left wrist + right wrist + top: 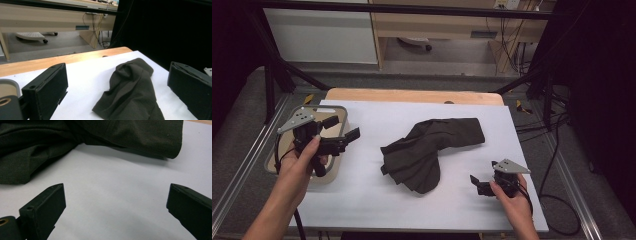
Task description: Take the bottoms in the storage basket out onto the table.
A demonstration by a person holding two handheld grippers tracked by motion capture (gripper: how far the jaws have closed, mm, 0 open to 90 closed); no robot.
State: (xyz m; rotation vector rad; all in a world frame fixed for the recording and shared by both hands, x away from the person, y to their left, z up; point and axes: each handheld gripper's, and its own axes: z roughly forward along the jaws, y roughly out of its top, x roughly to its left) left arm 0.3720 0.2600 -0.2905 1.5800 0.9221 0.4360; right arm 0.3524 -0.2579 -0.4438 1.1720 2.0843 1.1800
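Observation:
A dark olive-brown cloth point(432, 150) lies crumpled in the middle of the white tabletop point(377, 200), one end stretched toward the back right. My left gripper point(343, 129) hovers at the left above a grey-rimmed tray point(343, 111), pointing right toward the cloth, open and holding nothing. In the left gripper view the cloth point(130, 90) lies ahead of the wide-apart jaws of the left gripper point(117, 67). My right gripper point(483, 172) sits low at the front right, open and pointing left. Its own view shows the cloth point(50, 145) a short way beyond the spread jaws of the right gripper point(116, 187).
The tray's rim point(10, 82) sits at the table's left edge. A wooden strip point(412, 95) borders the table's far side. Black frame legs point(532, 75) and cables point(557, 150) stand to the right, off the table. A wooden bench point(437, 25) is behind.

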